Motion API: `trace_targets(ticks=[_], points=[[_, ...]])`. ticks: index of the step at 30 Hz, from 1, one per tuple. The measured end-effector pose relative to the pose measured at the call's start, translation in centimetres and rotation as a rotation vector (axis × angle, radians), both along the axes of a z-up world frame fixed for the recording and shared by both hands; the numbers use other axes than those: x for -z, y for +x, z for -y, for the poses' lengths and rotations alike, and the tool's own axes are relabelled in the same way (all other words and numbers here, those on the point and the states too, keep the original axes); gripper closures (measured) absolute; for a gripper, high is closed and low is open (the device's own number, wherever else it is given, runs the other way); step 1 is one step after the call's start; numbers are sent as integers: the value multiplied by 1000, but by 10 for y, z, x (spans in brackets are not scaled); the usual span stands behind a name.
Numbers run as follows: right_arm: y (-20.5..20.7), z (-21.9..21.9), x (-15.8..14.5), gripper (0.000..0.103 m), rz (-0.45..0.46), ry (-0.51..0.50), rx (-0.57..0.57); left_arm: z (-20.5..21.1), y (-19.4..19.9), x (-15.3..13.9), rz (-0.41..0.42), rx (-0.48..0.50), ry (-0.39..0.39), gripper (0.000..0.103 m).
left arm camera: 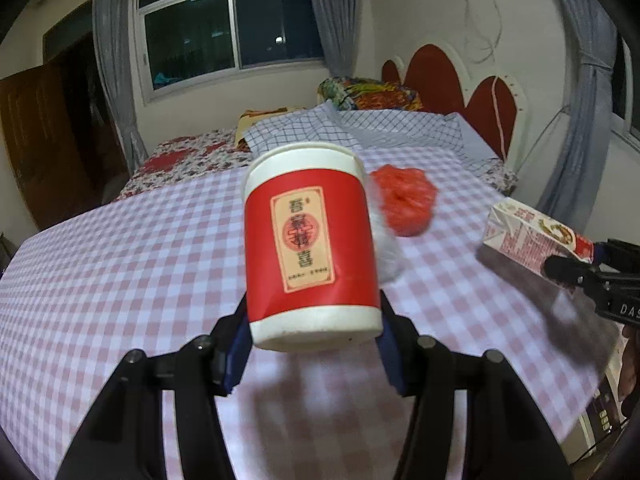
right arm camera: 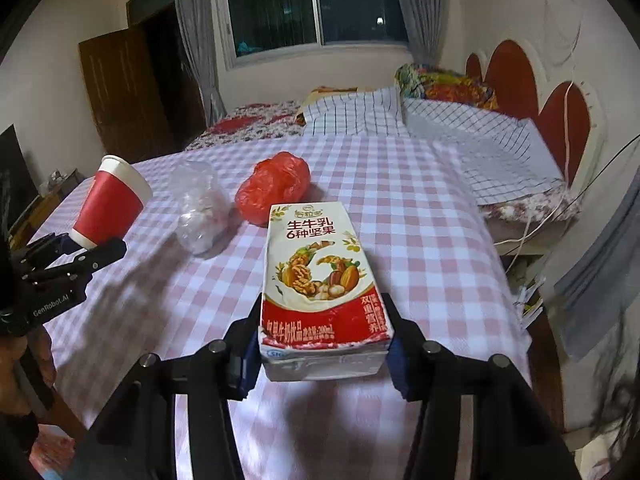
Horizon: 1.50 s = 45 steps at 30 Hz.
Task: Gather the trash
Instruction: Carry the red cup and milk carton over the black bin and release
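I am working over a table spread with a pink-and-white checked cloth (right arm camera: 420, 216), which fills the lower part of both views and shows soft dark shadows under my tools. My left gripper (left arm camera: 314, 338) is clamped on a red paper cup (left arm camera: 312, 248) with a white rim and a tan label, its blue pads pressing on the cup's base, and the cup is held tilted above the cloth. My right gripper (right arm camera: 324, 354) is clamped on a milk carton (right arm camera: 320, 284) printed with nuts and red lettering, gripped at its near end and held clear of the table. On the cloth beyond them lie a crumpled red plastic bag (right arm camera: 274, 188) and, just to its left, a crumpled clear plastic bag (right arm camera: 200, 208). Behind the table stands a bed with a blue-checked sheet (right arm camera: 472, 128), a floral quilt (left arm camera: 188, 160) and a bright patterned pillow (left arm camera: 372, 94), set against a red-and-white scalloped headboard (right arm camera: 532, 84). A dark window (left arm camera: 228, 24) with grey curtains (left arm camera: 112, 60) is in the far wall, and a brown wooden door (right arm camera: 120, 88) stands to the left.
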State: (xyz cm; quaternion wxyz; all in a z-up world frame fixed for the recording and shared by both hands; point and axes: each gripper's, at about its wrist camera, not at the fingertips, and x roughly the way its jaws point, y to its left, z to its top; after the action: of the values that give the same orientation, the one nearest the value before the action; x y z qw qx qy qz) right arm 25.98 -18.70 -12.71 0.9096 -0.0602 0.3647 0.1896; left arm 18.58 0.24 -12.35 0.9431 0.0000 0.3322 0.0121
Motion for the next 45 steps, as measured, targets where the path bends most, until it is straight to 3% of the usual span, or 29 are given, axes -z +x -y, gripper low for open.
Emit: trace_targets(ticks=[12, 29, 37, 45], points=[[-92, 47, -30, 50, 92, 19, 43, 46, -68, -18, 59, 75, 2, 47], [-209, 140, -70, 49, 171, 67, 164, 113, -128, -32, 111, 193, -12, 47], [-255, 196, -72, 49, 189, 70, 248, 171, -147, -24, 109, 298, -11, 47], [-293, 263, -53, 49, 177, 83, 347, 241, -162, -1, 76, 421, -6, 47]])
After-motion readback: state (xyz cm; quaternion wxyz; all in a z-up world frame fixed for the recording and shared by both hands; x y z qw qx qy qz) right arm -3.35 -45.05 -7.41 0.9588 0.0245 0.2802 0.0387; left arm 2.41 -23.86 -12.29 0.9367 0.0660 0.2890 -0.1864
